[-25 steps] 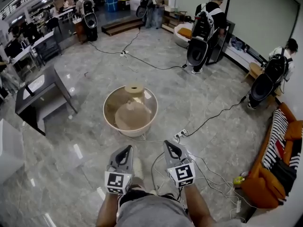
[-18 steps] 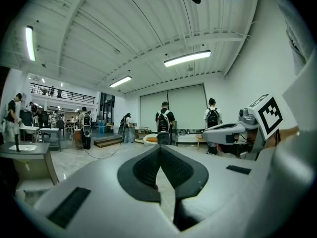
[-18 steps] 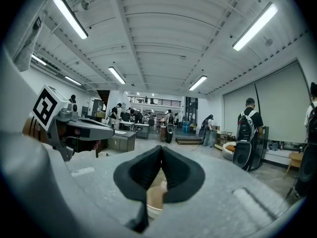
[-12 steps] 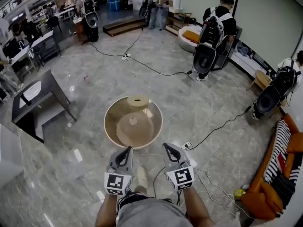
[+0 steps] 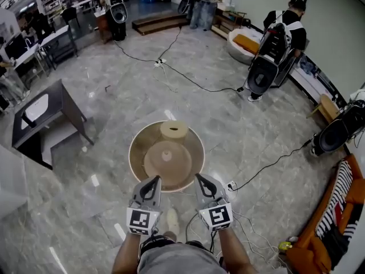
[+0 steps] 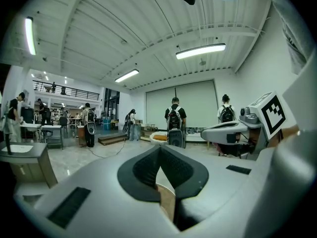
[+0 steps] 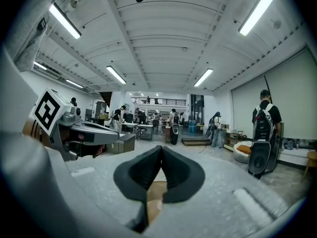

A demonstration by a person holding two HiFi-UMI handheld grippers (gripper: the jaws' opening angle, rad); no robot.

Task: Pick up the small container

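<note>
A small round tan container [image 5: 174, 131] stands at the far side of a round, rimmed wooden table [image 5: 136, 153] on the floor. In front of the container on the same table lies a larger domed wooden lid [image 5: 167, 161] with a knob. My left gripper [image 5: 153, 180] and right gripper [image 5: 200, 178] are held side by side just short of the table's near rim, pointing at it. Both are shut with nothing between their pads. In the left gripper view the left gripper [image 6: 160, 149] has its pads meeting, and in the right gripper view the right gripper [image 7: 161, 149] shows the same.
A dark grey table [image 5: 45, 110] stands to the left. Cables [image 5: 188, 80] cross the marble floor and a power strip [image 5: 231, 185] lies right of the round table. A person with backpack gear [image 5: 278, 44] stands at the back right. An orange sofa [image 5: 336, 227] sits at the lower right.
The round table with the container has come nearer to both grippers as the view moved forward. Both grippers have stayed shut and side by side.
</note>
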